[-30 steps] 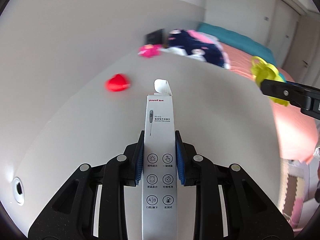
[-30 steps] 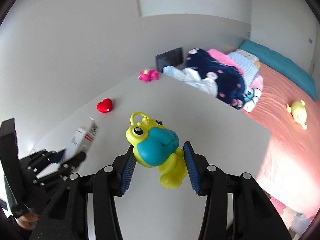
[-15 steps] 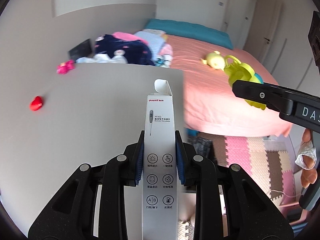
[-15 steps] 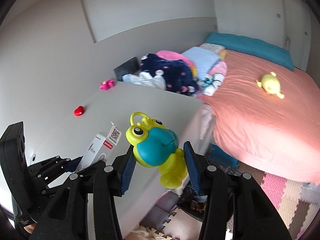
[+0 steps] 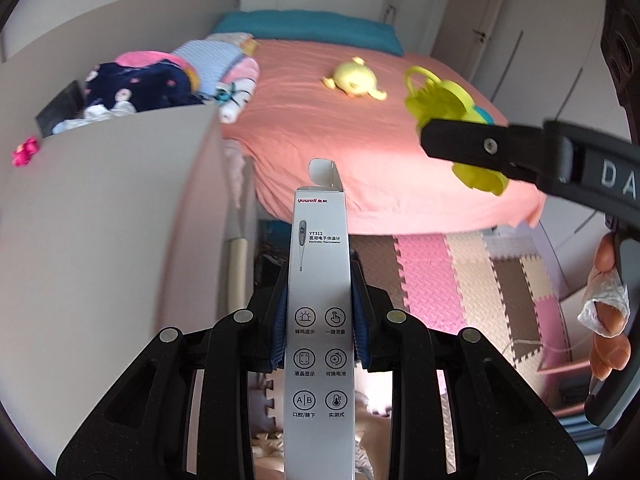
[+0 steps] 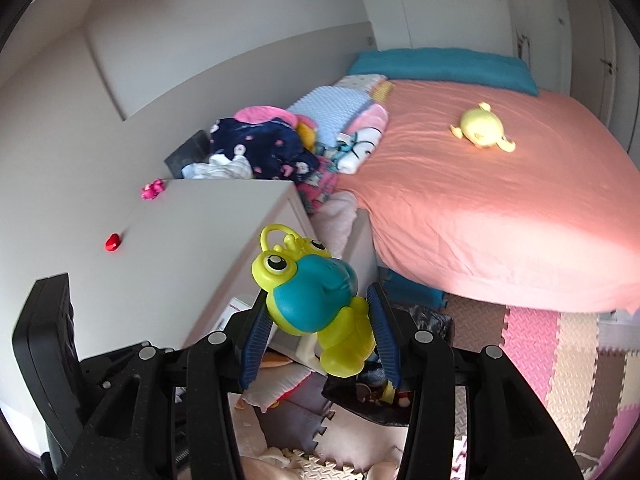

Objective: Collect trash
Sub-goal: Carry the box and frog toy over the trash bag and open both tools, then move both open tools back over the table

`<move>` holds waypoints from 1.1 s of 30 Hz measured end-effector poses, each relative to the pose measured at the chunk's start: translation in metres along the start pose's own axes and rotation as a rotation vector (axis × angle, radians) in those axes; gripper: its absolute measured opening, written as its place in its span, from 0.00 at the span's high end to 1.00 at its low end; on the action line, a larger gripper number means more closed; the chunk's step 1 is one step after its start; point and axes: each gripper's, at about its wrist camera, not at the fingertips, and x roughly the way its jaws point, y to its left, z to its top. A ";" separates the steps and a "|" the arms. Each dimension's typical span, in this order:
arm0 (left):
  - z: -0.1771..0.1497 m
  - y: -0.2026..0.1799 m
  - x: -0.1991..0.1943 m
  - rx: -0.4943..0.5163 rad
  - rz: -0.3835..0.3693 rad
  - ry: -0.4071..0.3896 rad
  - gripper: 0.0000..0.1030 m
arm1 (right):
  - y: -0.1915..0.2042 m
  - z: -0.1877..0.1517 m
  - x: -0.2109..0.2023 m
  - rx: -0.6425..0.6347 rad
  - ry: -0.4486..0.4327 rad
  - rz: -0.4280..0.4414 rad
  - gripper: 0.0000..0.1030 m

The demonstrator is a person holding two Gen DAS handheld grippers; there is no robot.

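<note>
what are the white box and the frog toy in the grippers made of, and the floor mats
Thermometer box: thin printed cardboard, slightly glossy, with a folded tuck flap open at the top. Frog toy: smooth moulded plastic or vinyl, going by its soft sheen and seamless rounded shapes; hard or squeezable is unclear. Floor mats: probably foam tiles, matte and textured, with interlocking jigsaw edges.
</note>
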 end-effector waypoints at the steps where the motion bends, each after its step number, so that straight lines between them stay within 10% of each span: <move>1: 0.001 -0.002 0.006 0.000 -0.007 0.011 0.74 | -0.006 0.000 0.005 0.008 0.009 -0.005 0.53; 3: 0.001 -0.007 0.015 -0.005 -0.025 0.025 0.73 | -0.016 0.000 0.019 0.021 0.044 -0.017 0.52; 4: 0.001 -0.007 0.020 -0.008 -0.016 0.033 0.56 | -0.021 0.001 0.025 0.026 0.064 -0.037 0.50; 5: 0.002 -0.005 0.023 -0.016 0.037 0.030 0.08 | -0.025 0.001 0.029 0.037 0.067 -0.057 0.30; 7: -0.002 -0.002 0.019 -0.023 0.162 -0.037 0.06 | -0.038 0.000 0.032 0.086 0.018 -0.094 0.03; 33: -0.021 0.072 -0.040 -0.146 0.223 -0.111 0.06 | 0.032 0.009 0.034 0.034 -0.008 0.014 0.03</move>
